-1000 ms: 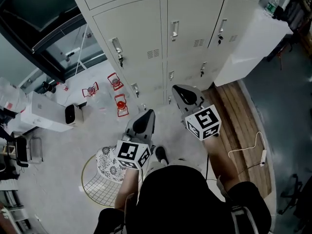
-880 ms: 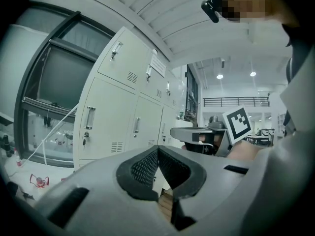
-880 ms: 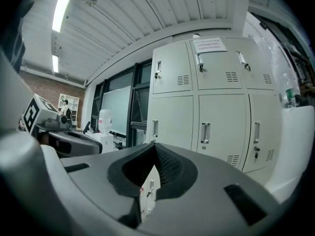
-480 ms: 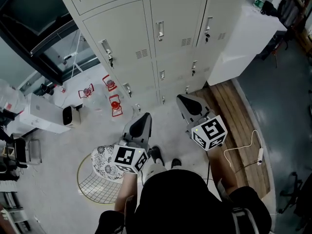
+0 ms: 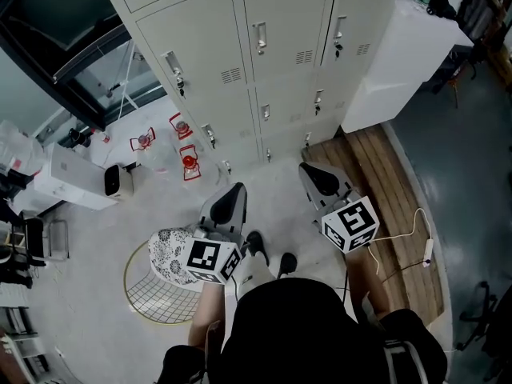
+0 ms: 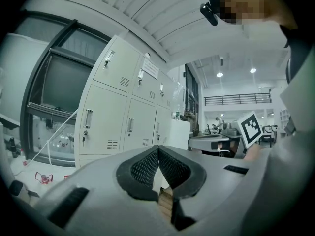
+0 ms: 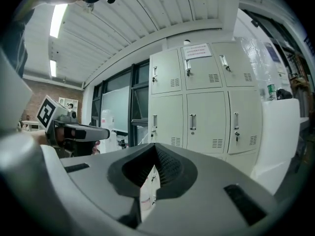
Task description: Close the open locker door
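1. The person has backed away from the lockers (image 5: 282, 62) over the past second. The pale grey bank now sits higher in the head view, and both grippers are well apart from it.
2. Every locker door in view lies flush with its frame. In the head view the doors fill the top of the frame, straight ahead of the two grippers. In the left gripper view the lockers (image 6: 123, 122) stand beyond the jaws to the left. In the right gripper view the lockers (image 7: 197, 107) stand dead ahead.
3. The left gripper (image 5: 232, 195) is held low over the pale floor. Its jaws meet at the tips with nothing between them, as the left gripper (image 6: 158, 149) shows in its own view.
4. The right gripper (image 5: 314, 171) points at the bottom row of doors. The right gripper (image 7: 156, 146) likewise has its jaws pressed together and holds nothing.
5. A wire basket (image 5: 160, 286) sits by the person's left side, and red lanterns (image 5: 189, 163) stand on the floor near the lockers. A white cabinet (image 5: 396, 62) adjoins the bank above a wooden platform (image 5: 392, 186).
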Available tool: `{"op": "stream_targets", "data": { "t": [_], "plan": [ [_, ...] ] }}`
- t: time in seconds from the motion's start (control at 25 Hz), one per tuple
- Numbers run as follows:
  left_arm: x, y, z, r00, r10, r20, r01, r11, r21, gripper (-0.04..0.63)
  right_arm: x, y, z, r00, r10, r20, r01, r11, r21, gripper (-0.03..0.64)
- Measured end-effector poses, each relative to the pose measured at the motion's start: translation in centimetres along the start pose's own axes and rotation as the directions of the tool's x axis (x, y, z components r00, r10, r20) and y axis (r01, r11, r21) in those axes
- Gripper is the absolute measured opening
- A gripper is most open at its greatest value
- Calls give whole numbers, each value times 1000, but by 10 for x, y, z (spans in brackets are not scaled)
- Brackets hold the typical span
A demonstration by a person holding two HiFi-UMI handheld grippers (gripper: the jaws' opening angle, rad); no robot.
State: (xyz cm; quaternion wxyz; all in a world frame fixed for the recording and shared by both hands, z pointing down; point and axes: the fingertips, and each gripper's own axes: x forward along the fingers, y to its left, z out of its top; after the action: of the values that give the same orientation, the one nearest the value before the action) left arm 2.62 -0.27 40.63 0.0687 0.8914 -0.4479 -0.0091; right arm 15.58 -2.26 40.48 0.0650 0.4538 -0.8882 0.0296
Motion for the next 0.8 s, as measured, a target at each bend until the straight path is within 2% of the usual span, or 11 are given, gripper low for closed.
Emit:
{"op": "stream_targets", "data": {
  "t": [0.2,0.8],
  "plan": [
    [-7,-9,-2,1000,6,1,-6,1000,1,17,-16,4,-6,1000,-1,11,1,1000,26,5],
    [-11,-22,-4,1000,9,0,-9,1000,6,17,-31,11,-4,999,7,35,-7,1000,9,5]
  ]
}}
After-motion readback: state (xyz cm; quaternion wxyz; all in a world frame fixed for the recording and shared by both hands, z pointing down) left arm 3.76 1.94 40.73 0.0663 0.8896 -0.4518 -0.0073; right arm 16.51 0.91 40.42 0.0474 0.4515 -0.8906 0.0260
